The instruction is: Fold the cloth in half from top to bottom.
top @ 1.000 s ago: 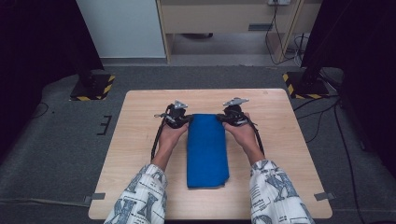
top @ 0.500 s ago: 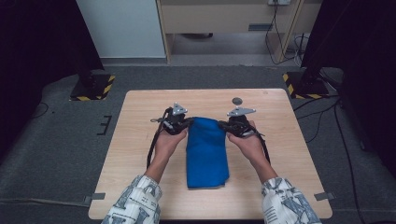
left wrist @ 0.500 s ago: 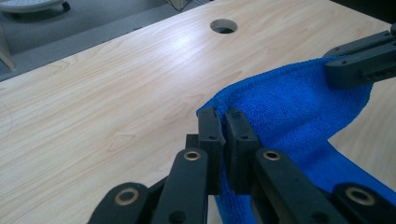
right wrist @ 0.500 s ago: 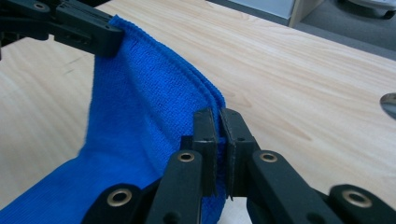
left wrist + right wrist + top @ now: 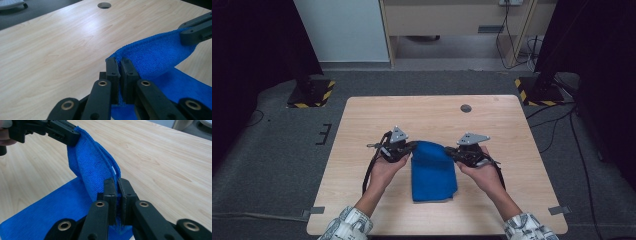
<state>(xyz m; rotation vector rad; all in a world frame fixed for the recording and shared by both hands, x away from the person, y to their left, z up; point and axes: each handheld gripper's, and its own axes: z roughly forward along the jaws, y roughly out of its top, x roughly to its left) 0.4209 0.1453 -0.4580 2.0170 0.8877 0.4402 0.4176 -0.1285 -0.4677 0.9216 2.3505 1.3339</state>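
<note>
High view: fixed above the person's side, facing forward and down, whole table (image 5: 362,120) in frame. Left gripper view: close, low, along its own jaws. Right gripper view: likewise, facing opposite. Shared: blue cloth (image 5: 160,52) (image 5: 92,165) and wooden tabletop.

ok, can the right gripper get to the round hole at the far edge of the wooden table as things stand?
Probably not freely. The right gripper is shut on the folded blue microfibre cloth, whose other corner the left gripper holds. The bare tabletop leaves the path to the round hole open, but the cloth would drag along.
</note>
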